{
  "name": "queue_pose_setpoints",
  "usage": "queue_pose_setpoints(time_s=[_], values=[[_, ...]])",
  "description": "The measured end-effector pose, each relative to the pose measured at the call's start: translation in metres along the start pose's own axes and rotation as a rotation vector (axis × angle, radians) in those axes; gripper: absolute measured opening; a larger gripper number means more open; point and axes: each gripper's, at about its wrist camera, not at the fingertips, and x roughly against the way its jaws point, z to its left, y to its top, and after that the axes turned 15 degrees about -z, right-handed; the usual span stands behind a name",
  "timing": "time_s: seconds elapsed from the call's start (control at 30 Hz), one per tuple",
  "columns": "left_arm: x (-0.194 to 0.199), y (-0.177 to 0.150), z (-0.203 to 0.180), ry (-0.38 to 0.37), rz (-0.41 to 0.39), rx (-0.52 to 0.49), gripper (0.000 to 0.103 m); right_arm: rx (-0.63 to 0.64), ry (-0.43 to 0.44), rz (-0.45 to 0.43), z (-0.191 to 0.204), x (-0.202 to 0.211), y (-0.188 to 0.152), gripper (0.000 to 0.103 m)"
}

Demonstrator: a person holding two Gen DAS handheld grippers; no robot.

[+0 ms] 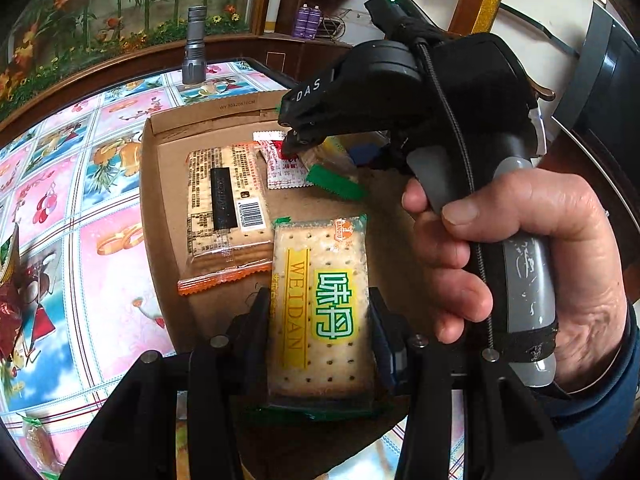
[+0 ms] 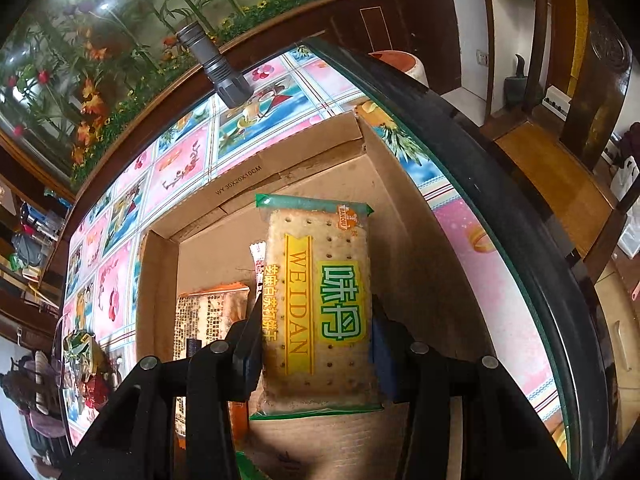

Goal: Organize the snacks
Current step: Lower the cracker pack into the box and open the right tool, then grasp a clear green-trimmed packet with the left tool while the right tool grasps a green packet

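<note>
My left gripper (image 1: 320,304) is shut on a green WEIDAN cracker packet (image 1: 320,320), held over the near end of an open cardboard box (image 1: 149,184). Inside the box lie an orange-edged cracker packet (image 1: 224,208) and a small red-and-white sachet (image 1: 280,168). My right gripper (image 2: 316,312) is shut on a second green WEIDAN packet (image 2: 320,304) above the same box (image 2: 400,216). In the left wrist view a hand (image 1: 520,260) holds the right gripper (image 1: 294,140), which hangs over the box's far part. The orange packet (image 2: 208,312) shows to the left of the right gripper's fingers.
The box sits on a glass-topped table with a flowery cloth (image 1: 100,200). A grey flashlight (image 1: 195,46) stands upright behind the box. More snack packets lie on the table at the left (image 1: 12,312) and near left corner (image 1: 40,444). The table's dark edge (image 2: 500,184) runs close to the box's right side.
</note>
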Motion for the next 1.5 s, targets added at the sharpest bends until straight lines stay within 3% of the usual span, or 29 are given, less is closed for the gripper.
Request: queue_pose_setpoints(time_s=[0.17,0.33,0.57,0.77,0.93,1.1,1.2,1.37,1.43,1.5], values=[[0.001,0.000,0.001,-0.003,0.001,0.002,0.045,0.009,-0.017,-0.006,0.002,0.003,0.001,0.051],[0.011,0.004,0.002,-0.009,-0.018,0.011,0.046,-0.011,0.008,-0.065,0.002,0.017,0.006,0.051],[0.035,0.007,0.010,-0.002,-0.061,0.008,0.046,-0.013,0.106,-0.161,0.013,0.038,0.012,0.051],[0.065,0.006,0.034,0.028,-0.100,0.037,0.046,0.062,0.224,-0.162,0.044,0.041,0.003,0.051],[0.098,-0.001,0.068,0.105,-0.123,0.061,0.046,0.157,0.340,-0.129,0.078,0.041,-0.013,0.051],[0.127,-0.015,0.112,0.207,-0.113,0.107,0.046,0.245,0.401,-0.115,0.103,0.044,-0.026,0.052],[0.139,-0.030,0.134,0.275,-0.078,0.132,0.046,0.290,0.415,-0.104,0.115,0.044,-0.034,0.052],[0.133,-0.057,0.152,0.318,0.008,0.150,0.045,0.320,0.433,-0.089,0.122,0.045,-0.042,0.052],[0.131,-0.063,0.153,0.324,0.026,0.147,0.043,0.326,0.446,-0.086,0.124,0.048,-0.045,0.052],[0.127,-0.064,0.154,0.337,0.031,0.143,0.033,0.343,0.467,-0.078,0.128,0.051,-0.049,0.052]])
